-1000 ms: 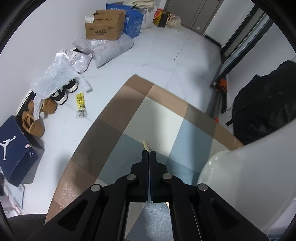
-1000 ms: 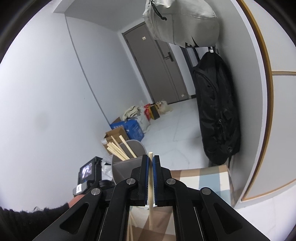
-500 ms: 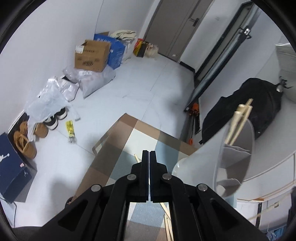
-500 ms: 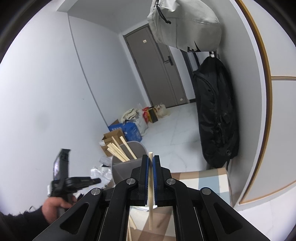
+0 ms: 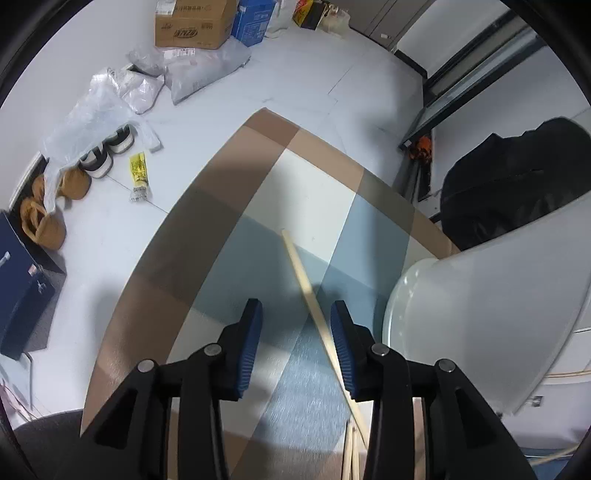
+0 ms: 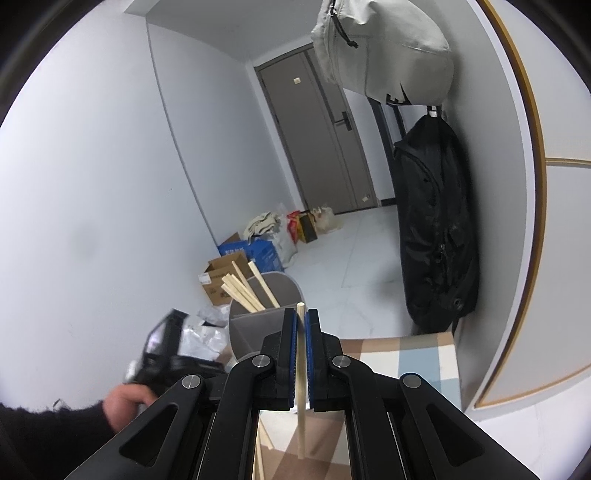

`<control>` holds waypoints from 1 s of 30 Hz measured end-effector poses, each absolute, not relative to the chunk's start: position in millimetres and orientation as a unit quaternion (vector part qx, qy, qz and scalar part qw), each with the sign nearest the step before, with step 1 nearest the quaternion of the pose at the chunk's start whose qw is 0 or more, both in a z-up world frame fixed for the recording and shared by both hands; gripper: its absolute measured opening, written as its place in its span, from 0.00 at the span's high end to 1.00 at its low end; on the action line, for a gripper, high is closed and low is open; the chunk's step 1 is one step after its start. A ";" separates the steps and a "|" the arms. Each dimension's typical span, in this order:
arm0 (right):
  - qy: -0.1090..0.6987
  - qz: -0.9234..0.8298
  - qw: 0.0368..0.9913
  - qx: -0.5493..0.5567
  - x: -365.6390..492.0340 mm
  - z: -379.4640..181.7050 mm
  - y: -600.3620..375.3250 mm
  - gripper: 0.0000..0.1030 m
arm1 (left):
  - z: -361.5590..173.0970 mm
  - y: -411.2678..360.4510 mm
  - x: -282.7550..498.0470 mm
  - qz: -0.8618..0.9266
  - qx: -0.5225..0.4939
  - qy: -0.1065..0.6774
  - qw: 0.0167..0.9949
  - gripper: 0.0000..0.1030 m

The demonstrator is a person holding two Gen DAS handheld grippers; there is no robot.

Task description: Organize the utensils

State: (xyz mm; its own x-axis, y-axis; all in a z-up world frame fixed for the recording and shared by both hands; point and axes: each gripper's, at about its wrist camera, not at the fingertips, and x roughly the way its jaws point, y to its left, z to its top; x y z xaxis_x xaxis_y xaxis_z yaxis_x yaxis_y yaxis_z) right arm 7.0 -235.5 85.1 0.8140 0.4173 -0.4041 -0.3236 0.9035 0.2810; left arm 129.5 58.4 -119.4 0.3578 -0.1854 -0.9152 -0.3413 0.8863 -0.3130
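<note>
Pale wooden chopsticks are being sorted.
One thin chopstick (image 6: 301, 373) is clenched upright by the right tool (image 6: 302, 354); another chopstick (image 5: 314, 306) lies released on the bench (image 5: 236, 206) between the just-opened jaws of the left tool (image 5: 295, 332).

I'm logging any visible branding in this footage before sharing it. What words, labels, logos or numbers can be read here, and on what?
Cardboard box: a dark oval logo and a white label, letters too blurred to read.
Blue box: white print, too small to read.
Yellow packet on the floor: dark print, unreadable.
Navy shoe box: white marks only, no legible text.
Nothing can be quoted with confidence.
</note>
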 end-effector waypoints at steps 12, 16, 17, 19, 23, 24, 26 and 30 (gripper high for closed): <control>0.228 0.210 0.943 0.122 13.4 93.4 -243.8 0.96 | -118.8 44.0 123.9 0.105 -0.134 0.554 0.815 0.97; 0.230 0.210 0.942 0.127 13.0 93.5 -245.4 0.96 | -116.3 46.9 120.9 0.096 -0.135 0.545 0.822 0.99; 0.230 0.209 0.942 0.128 12.9 93.5 -245.6 0.96 | -114.0 43.5 120.8 0.095 -0.129 0.541 0.825 0.99; 0.229 0.208 0.942 0.127 11.2 94.3 -245.3 0.96 | -108.0 44.8 117.5 0.085 -0.131 0.526 0.836 0.99; 0.228 0.205 0.944 0.124 10.7 93.7 -244.1 0.97 | -90.3 49.0 113.1 0.071 -0.152 0.503 0.848 0.99; 0.229 0.204 0.944 0.123 11.1 93.4 -243.7 0.97 | -86.8 48.8 112.8 0.071 -0.153 0.499 0.850 0.99; 0.229 0.204 0.944 0.122 11.7 92.4 -242.3 0.97 | -79.1 53.3 108.2 0.059 -0.166 0.491 0.853 0.99; 0.231 0.200 0.945 0.120 12.6 90.7 -240.4 0.97 | -67.6 58.6 98.9 0.049 -0.192 0.476 0.857 0.99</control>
